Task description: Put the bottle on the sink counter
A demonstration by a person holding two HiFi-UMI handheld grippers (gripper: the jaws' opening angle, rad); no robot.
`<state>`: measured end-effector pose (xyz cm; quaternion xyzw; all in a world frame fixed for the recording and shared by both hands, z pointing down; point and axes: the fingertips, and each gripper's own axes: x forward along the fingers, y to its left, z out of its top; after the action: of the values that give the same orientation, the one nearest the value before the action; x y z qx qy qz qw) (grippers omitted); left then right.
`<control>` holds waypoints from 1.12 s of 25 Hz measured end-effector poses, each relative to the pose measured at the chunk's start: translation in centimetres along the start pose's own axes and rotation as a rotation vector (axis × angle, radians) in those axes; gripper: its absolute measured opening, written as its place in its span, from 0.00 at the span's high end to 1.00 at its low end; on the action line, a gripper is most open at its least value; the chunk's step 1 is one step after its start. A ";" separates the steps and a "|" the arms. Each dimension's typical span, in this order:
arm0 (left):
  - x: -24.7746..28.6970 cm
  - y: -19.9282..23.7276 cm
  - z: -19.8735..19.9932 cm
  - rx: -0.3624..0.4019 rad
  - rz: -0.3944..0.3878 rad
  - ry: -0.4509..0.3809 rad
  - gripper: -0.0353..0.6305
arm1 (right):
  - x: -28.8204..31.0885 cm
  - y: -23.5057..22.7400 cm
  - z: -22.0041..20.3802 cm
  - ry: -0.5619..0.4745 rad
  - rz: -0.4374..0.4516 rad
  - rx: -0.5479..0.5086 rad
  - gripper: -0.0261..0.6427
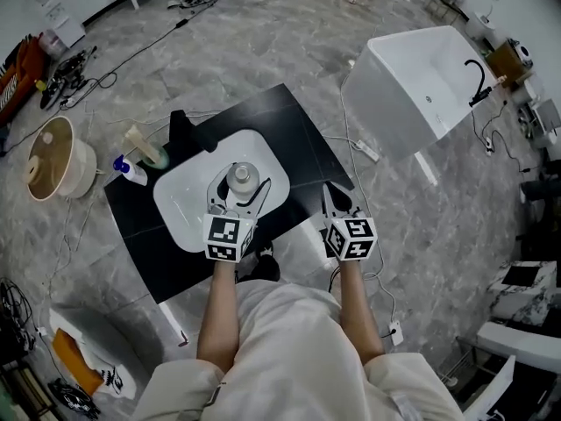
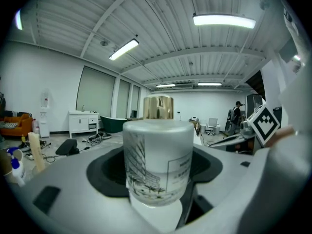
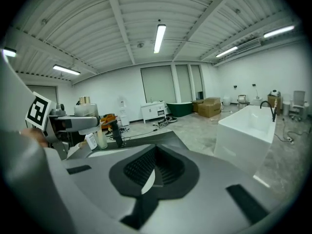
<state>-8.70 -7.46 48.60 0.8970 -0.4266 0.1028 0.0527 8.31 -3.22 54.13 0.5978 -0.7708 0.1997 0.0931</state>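
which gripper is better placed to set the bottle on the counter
Left: the left gripper holds the bottle over the basin; the right gripper is shut and empty.

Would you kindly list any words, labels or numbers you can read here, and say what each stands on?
No text reads clearly.
Bottle: boxed print on its label, beside a drawn building and palms, too blurred to read.
White bottle with blue top: label too small to read.
Marker cubes: patterns only, no words.
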 end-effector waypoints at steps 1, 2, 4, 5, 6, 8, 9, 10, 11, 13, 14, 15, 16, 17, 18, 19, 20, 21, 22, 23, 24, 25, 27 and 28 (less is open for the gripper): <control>0.1 0.1 -0.2 -0.004 -0.003 0.006 0.44 | 0.4 -0.2 0.0 0.009 -0.002 -0.001 0.95; 0.1 0.3 -0.4 -0.008 -0.005 0.013 0.44 | 0.7 -0.3 0.0 0.018 -0.001 -0.002 0.95; 0.1 0.7 -0.8 -0.019 -0.010 0.028 0.44 | 1.5 -0.4 0.0 0.035 0.000 -0.009 0.95; 0.1 1.0 -1.0 -0.025 -0.012 0.034 0.44 | 1.8 -0.5 0.1 0.041 0.000 -0.013 0.95; 0.1 1.3 -1.3 -0.032 -0.013 0.039 0.44 | 2.2 -0.5 0.2 0.046 0.000 -0.016 0.95; 0.1 1.9 -1.8 -0.048 -0.012 0.047 0.44 | 3.1 -0.5 0.5 0.054 0.005 -0.018 0.95; 0.1 2.2 -2.0 -0.055 -0.011 0.050 0.44 | 3.5 -0.3 0.6 0.057 0.012 -0.019 0.95; 0.1 2.6 -2.2 -0.060 -0.009 0.052 0.44 | 4.0 0.0 0.8 0.062 0.024 -0.022 0.95; 0.0 2.9 -2.2 -0.062 -0.006 0.054 0.44 | 4.6 0.4 0.9 0.069 0.040 -0.026 0.95; 0.0 3.9 -2.0 -0.065 0.007 0.050 0.44 | 5.7 1.5 1.3 0.085 0.073 -0.038 0.95; 0.0 4.5 -1.8 -0.067 0.017 0.046 0.44 | 6.4 1.9 1.5 0.089 0.088 -0.044 0.95; 0.1 5.0 -1.6 -0.069 0.028 0.043 0.44 | 7.1 2.2 1.8 0.092 0.105 -0.051 0.95; 0.3 5.4 -1.4 -0.070 0.039 0.041 0.44 | 7.9 2.5 2.1 0.094 0.123 -0.057 0.95; 0.5 5.8 -1.4 -0.070 0.048 0.042 0.44 | 8.7 2.8 2.3 0.097 0.143 -0.065 0.95; 0.8 6.0 -1.5 -0.068 0.055 0.046 0.44 | 9.5 3.0 2.5 0.103 0.161 -0.074 0.95; 1.1 6.3 -1.5 -0.067 0.063 0.050 0.44 | 10.3 3.1 2.7 0.112 0.176 -0.085 0.95; 1.3 6.5 -1.5 -0.066 0.073 0.052 0.44 | 11.0 3.3 3.0 0.121 0.191 -0.097 0.95; 1.6 6.7 -1.4 -0.065 0.084 0.054 0.44 | 11.7 3.5 3.5 0.126 0.212 -0.109 0.95; 1.9 6.9 -1.3 -0.062 0.097 0.054 0.44 | 12.4 3.8 4.1 0.123 0.239 -0.121 0.95; 2.2 7.1 -1.1 -0.058 0.110 0.056 0.44 | 13.0 4.2 4.8 0.117 0.270 -0.131 0.95; 2.6 7.3 -1.0 -0.055 0.123 0.056 0.44 | 13.6 4.6 5.5 0.109 0.300 -0.142 0.95; 2.9 7.5 -0.8 -0.056 0.136 0.057 0.44 | 14.2 4.9 6.2 0.102 0.328 -0.152 0.95; 3.7 7.5 -0.6 -0.056 0.158 0.059 0.44 | 15.0 5.5 7.3 0.090 0.385 -0.159 0.95; 4.1 7.4 -0.5 -0.053 0.166 0.060 0.44 | 15.2 5.7 7.8 0.084 0.418 -0.154 0.95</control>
<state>-11.96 -15.08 50.09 0.8533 -0.5004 0.1223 0.0806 -0.46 -18.72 51.80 0.4073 -0.8863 0.1802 0.1271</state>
